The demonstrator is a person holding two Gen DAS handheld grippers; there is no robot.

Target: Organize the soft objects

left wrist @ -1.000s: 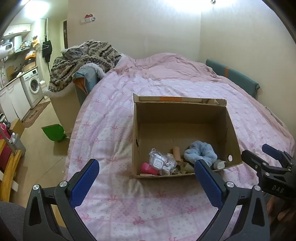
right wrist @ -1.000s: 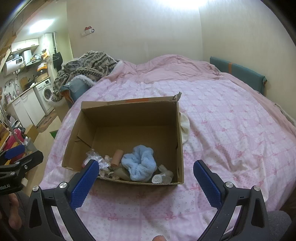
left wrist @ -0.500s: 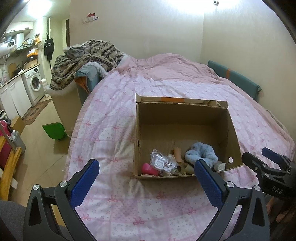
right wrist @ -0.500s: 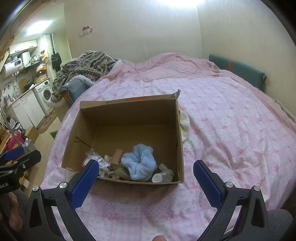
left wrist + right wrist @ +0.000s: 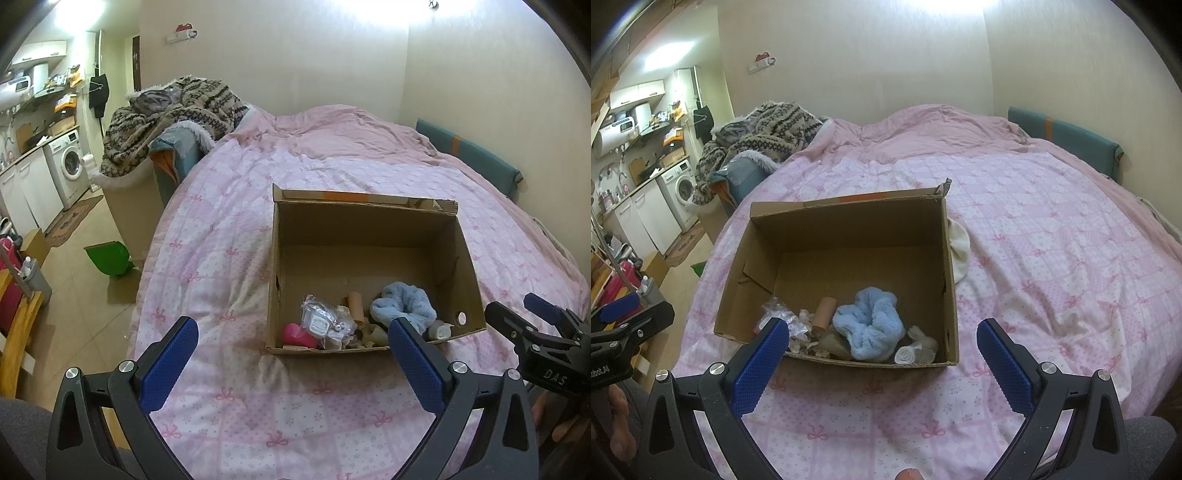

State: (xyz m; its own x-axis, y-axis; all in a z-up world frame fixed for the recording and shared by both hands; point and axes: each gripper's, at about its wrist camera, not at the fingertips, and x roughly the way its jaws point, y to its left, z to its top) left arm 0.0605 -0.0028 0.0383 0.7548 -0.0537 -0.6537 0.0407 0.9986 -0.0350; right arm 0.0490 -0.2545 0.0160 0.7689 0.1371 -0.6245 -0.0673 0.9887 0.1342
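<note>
I hold a gripper in each hand above the near edge of a bed covered in a pink patterned quilt (image 5: 1052,258). My left gripper (image 5: 291,350) and my right gripper (image 5: 879,347) both have their blue-padded jaws spread wide, and neither grips anything. Straight ahead of both sits an open cardboard box (image 5: 945,266) resting on the quilt, its long sides running left to right across my view. The soft things lie heaped along the box's near wall: a fluffy light-blue scrunchie (image 5: 868,325), a small rolled white cloth (image 5: 912,352) just right of it, a tan roll (image 5: 823,314) to its left, and a crinkled clear packet (image 5: 321,321) beside a pink item (image 5: 297,334) at the left end. A cream cloth (image 5: 960,251) peeks out on the quilt, touching the box's outer right wall. The scrunchie lies almost centred between my right gripper's jaws, while from my left gripper it sits off toward the right jaw, so I judge my right hand better placed to reach forward and down over the near wall for it.
</note>
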